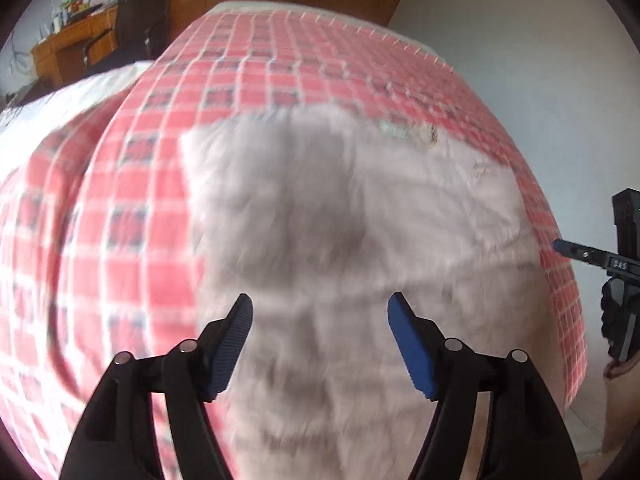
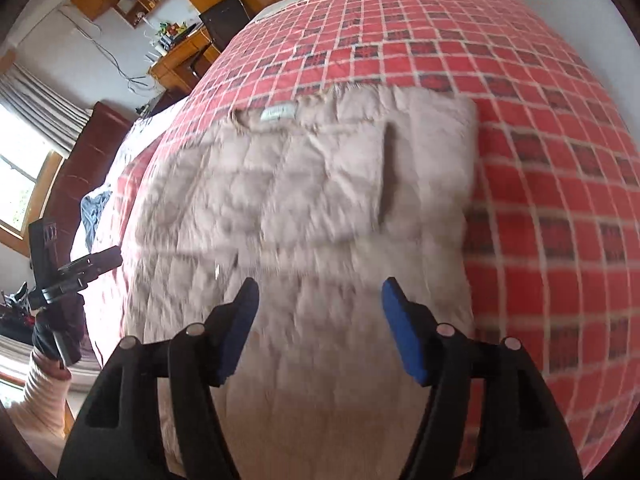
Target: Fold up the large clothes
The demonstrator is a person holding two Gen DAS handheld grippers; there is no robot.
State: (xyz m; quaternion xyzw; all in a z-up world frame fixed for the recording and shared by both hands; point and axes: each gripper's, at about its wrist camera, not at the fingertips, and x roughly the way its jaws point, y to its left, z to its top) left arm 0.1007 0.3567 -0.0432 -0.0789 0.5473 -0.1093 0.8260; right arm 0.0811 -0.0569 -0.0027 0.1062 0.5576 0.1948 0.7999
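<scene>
A beige quilted jacket (image 2: 304, 192) lies on the red checked bed cover (image 2: 540, 128), its sides folded in and its collar label toward the far end. In the left wrist view the same jacket (image 1: 340, 240) is blurred and fills the middle. My left gripper (image 1: 320, 312) hangs open just above the jacket's near part, nothing between its blue pads. My right gripper (image 2: 319, 298) is open too, above the jacket's lower half. Each gripper shows at the edge of the other's view: the right gripper (image 1: 560, 246), the left gripper (image 2: 114, 260).
The checked bed cover (image 1: 132, 216) spreads around the jacket on all sides. A wooden desk (image 2: 180, 60) with a dark chair (image 2: 224, 20) stands beyond the bed. A dark headboard (image 2: 84, 160) and a window (image 2: 24, 184) are at the left. A sleeve (image 2: 44, 392) shows lower left.
</scene>
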